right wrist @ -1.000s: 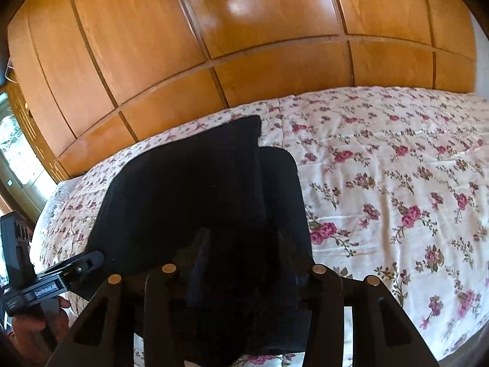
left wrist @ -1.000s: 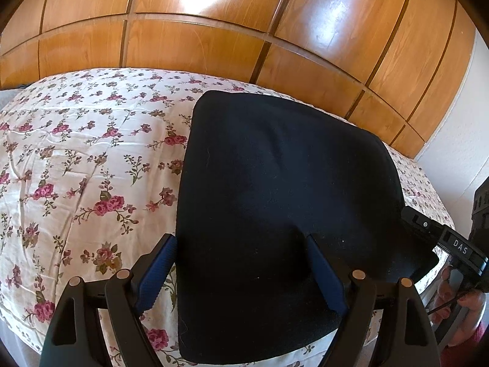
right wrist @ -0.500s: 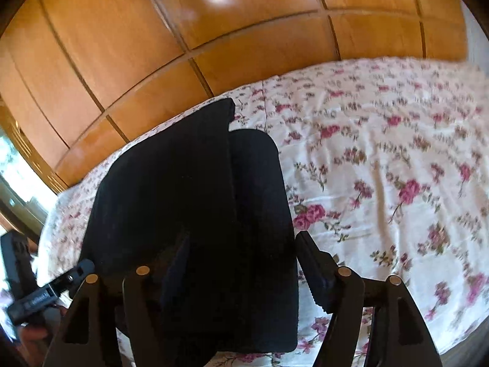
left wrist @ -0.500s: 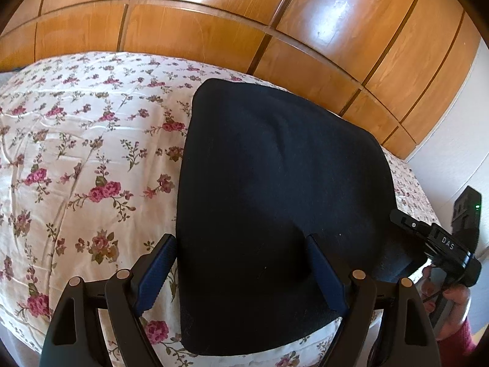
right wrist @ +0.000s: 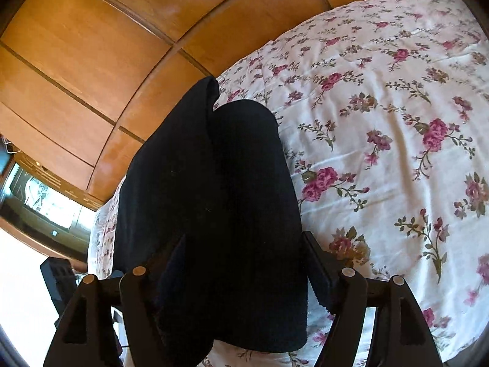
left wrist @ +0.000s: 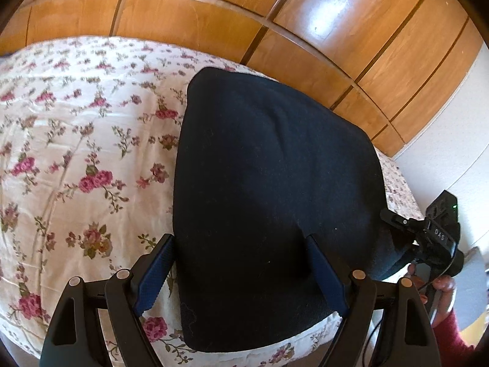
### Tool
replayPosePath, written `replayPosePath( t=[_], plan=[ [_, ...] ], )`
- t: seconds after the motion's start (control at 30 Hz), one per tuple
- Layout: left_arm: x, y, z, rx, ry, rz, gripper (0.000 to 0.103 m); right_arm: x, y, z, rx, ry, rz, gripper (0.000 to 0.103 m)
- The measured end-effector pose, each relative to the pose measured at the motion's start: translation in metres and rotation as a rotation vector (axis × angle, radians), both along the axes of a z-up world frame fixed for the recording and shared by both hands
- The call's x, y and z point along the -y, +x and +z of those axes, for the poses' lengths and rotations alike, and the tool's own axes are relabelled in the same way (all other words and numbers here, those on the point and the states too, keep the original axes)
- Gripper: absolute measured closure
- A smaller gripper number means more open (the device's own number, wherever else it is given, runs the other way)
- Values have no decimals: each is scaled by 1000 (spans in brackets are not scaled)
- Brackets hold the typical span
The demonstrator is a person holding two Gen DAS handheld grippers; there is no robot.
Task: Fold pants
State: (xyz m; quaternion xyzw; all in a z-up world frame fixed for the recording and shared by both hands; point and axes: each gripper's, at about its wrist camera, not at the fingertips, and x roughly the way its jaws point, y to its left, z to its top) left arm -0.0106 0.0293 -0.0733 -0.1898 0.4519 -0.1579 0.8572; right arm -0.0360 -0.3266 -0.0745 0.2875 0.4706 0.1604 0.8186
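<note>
Wooden wardrobe panels [left wrist: 189, 27] back a floral bedspread [left wrist: 76, 153] where one pair of black pants [left wrist: 269, 202] lies folded, long axis running from the near edge toward those panels. Two grippers flank its near end: left gripper [left wrist: 241, 270] open and straddling it, right gripper [right wrist: 241, 270] opening around it, pads clear.

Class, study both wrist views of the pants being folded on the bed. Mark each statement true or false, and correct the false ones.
1. The pants are black. True.
2. The bedspread is plain blue. False: it is white with pink flowers.
3. The left hand-held gripper stands open over the pants. True.
4. The pants hang on a hanger. False: they lie folded on the bedspread.
5. Wooden panels stand behind the bed. True.
</note>
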Motion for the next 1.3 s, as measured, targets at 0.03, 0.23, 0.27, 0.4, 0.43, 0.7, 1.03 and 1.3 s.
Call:
replayPosePath(
  t=[0.03, 0.23, 0.27, 0.4, 0.43, 0.7, 1.03, 1.3],
  plan=[
    [-1, 0, -1, -13, -17, -5, 16, 2, -1, 0, -3, 10, 4, 29],
    [-9, 8, -10, -72, -107, -57, 16, 11, 2, -8, -24, 79, 54, 27],
    [-8, 11, -10, -78, -106, -63, 15, 12, 2, -10, -21, 87, 55, 27],
    [2, 17, -9, -60, -73, -57, 13, 4, 5, -12, 7, 74, 46, 25],
    [4, 16, -10, -48, -67, -51, 12, -1, 6, -11, 13, 58, 49, 25],
    [0, 20, -10, -21, -111, -116, 12, -10, 6, -9, 46, 22, 81, 26],
    [19, 7, -3, 59, -17, -91, 31, -17, 6, -7, 84, -36, 65, 32],
    [59, -20, 30, 288, 272, -88, 50, -46, -4, 27, 250, -221, 81, 50]
  ],
)
